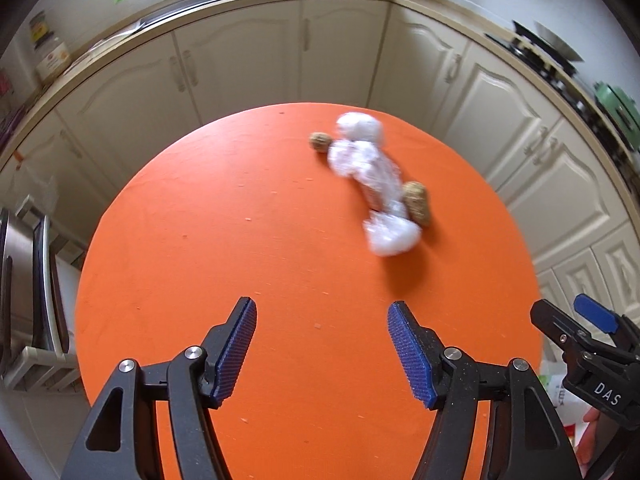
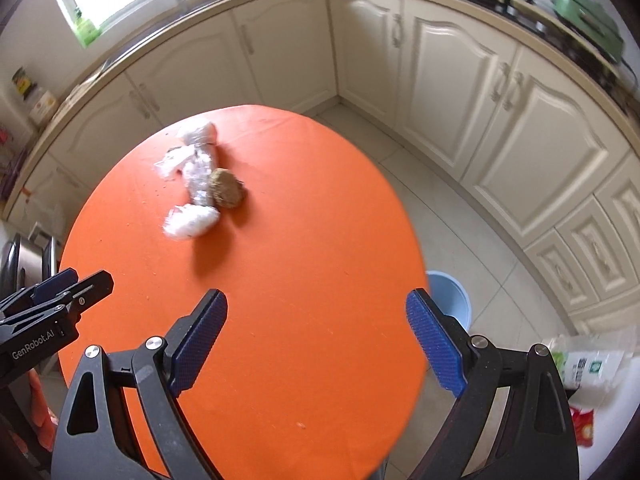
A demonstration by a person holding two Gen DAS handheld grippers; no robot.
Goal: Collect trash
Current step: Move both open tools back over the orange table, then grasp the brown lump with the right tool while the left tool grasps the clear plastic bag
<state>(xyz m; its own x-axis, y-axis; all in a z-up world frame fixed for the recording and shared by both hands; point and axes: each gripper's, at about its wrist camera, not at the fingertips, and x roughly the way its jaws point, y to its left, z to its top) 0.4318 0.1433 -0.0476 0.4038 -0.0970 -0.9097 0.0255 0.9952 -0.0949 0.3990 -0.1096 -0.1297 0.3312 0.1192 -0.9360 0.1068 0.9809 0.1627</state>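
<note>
A crumpled clear plastic wrapper (image 1: 370, 180) (image 2: 194, 184) lies on the round orange table (image 1: 240, 260) (image 2: 300, 260), toward its far side. A brown lump of food (image 1: 416, 202) (image 2: 228, 188) rests against the wrapper, and a smaller brown lump (image 1: 320, 142) sits at its far end. My left gripper (image 1: 322, 328) hovers above the table's near half, open, nothing between its blue pads. My right gripper (image 2: 316, 320) is also open and empty, over the table's right edge; it shows in the left wrist view at the right (image 1: 572, 320).
A light blue bucket (image 2: 452, 296) stands on the tiled floor just past the table's right edge. Cream kitchen cabinets (image 2: 460, 120) curve around the room. Bags and packages (image 2: 588, 368) lie on the floor at the right. A metal rack (image 1: 24, 280) stands at the left.
</note>
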